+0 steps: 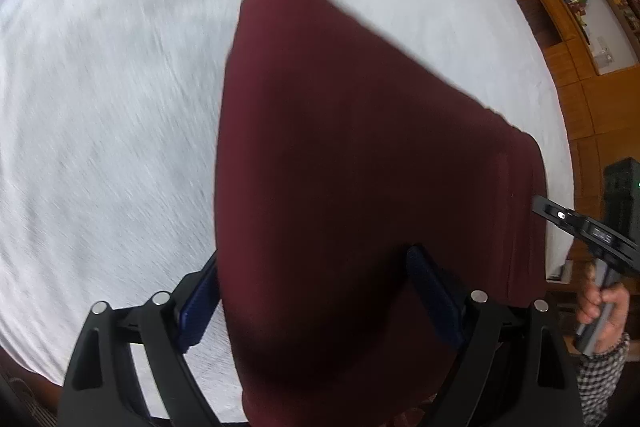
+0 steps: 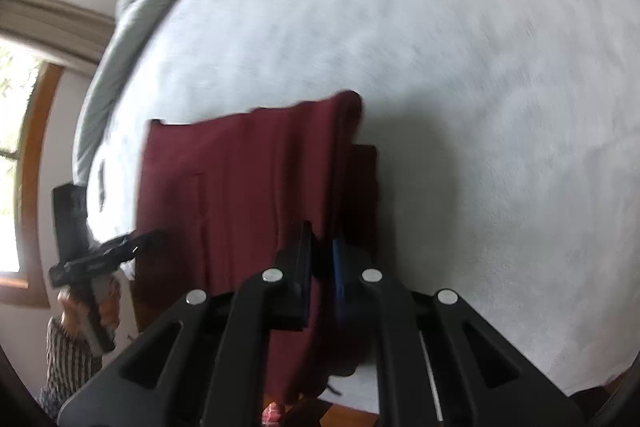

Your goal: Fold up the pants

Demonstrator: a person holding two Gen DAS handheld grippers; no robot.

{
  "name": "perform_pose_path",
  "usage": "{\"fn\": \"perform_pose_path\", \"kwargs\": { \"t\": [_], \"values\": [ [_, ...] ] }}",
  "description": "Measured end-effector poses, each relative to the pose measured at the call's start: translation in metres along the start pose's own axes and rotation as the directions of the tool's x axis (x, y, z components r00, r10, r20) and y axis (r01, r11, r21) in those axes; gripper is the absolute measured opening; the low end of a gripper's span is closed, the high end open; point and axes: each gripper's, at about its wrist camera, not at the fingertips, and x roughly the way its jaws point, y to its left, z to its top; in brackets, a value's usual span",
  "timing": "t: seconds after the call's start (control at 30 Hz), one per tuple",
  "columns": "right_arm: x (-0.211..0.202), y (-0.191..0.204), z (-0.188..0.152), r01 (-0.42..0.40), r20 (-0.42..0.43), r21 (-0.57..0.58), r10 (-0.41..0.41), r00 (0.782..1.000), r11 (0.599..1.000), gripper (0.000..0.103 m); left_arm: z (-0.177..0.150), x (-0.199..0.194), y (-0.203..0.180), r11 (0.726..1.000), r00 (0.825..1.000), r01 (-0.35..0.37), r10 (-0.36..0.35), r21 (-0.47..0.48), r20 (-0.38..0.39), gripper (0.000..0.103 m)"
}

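Maroon pants (image 2: 240,195), lifted above the white bed (image 2: 480,67), near edge clamped by the right gripper (image 2: 320,267); left gripper (image 1: 316,291) fingers spread wide around draped cloth, grip uncertain; risk: left corner slipping free and skewing the fold.

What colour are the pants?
Dark maroon, plain; the pants show best in the right wrist view.

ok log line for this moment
pants: maroon, lifted over white bed | left gripper: cloth between fingers, closure unclear | right gripper: shut on pants
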Motion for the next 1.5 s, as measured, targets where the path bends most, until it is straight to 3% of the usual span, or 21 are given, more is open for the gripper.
{"fn": "perform_pose_path", "kwargs": {
  "t": [0.13, 0.23, 0.3, 0.43, 0.53, 0.7, 0.97, 1.2, 1.5],
  "values": [
    [0.001, 0.012, -0.002, 0.018, 0.014, -0.037, -0.018, 1.000, 0.999, 0.012, -0.003, -0.003, 0.002, 1.000, 1.000, 0.024, -0.024, -0.012, 0.010, 0.089],
    [-0.015, 0.014, -0.004, -0.027, 0.039, -0.043, 0.029, 0.999, 0.999, 0.033, -0.003, -0.008, 0.001, 0.999, 0.999, 0.054, -0.054, -0.005, -0.005, 0.089],
    [-0.029, 0.010, -0.012, -0.094, 0.058, -0.030, 0.095, 0.994, 0.995, 0.060, -0.006, -0.015, 0.010, 0.996, 0.996, 0.086, -0.086, 0.001, -0.018, 0.089],
    [-0.040, 0.003, -0.027, -0.158, 0.052, -0.015, 0.158, 0.986, 0.987, 0.064, -0.010, -0.016, 0.027, 0.988, 0.988, 0.149, -0.150, -0.036, -0.043, 0.089],
    [-0.033, -0.004, -0.038, -0.141, 0.013, -0.013, 0.142, 0.990, 0.990, 0.074, -0.013, -0.013, 0.035, 0.987, 0.988, 0.150, -0.152, -0.049, -0.039, 0.089],
    [-0.018, -0.014, -0.052, -0.156, -0.032, 0.012, 0.156, 0.987, 0.988, 0.074, -0.022, -0.013, 0.034, 0.988, 0.987, 0.153, -0.154, -0.016, -0.052, 0.089],
    [-0.004, -0.004, -0.055, -0.131, -0.052, 0.006, 0.131, 0.990, 0.991, 0.075, -0.021, -0.010, 0.009, 0.998, 0.998, 0.051, -0.050, 0.043, -0.042, 0.091],
    [0.008, 0.006, -0.053, -0.126, -0.063, 0.012, 0.126, 0.990, 0.992, 0.078, -0.022, -0.002, -0.010, 0.998, 1.000, 0.002, 0.000, 0.057, -0.029, 0.096],
    [0.029, 0.011, -0.046, -0.155, -0.103, 0.014, 0.155, 0.983, 0.988, 0.082, -0.012, 0.011, -0.024, 0.999, 0.999, 0.006, -0.004, 0.039, -0.040, 0.100]
  ]
}}
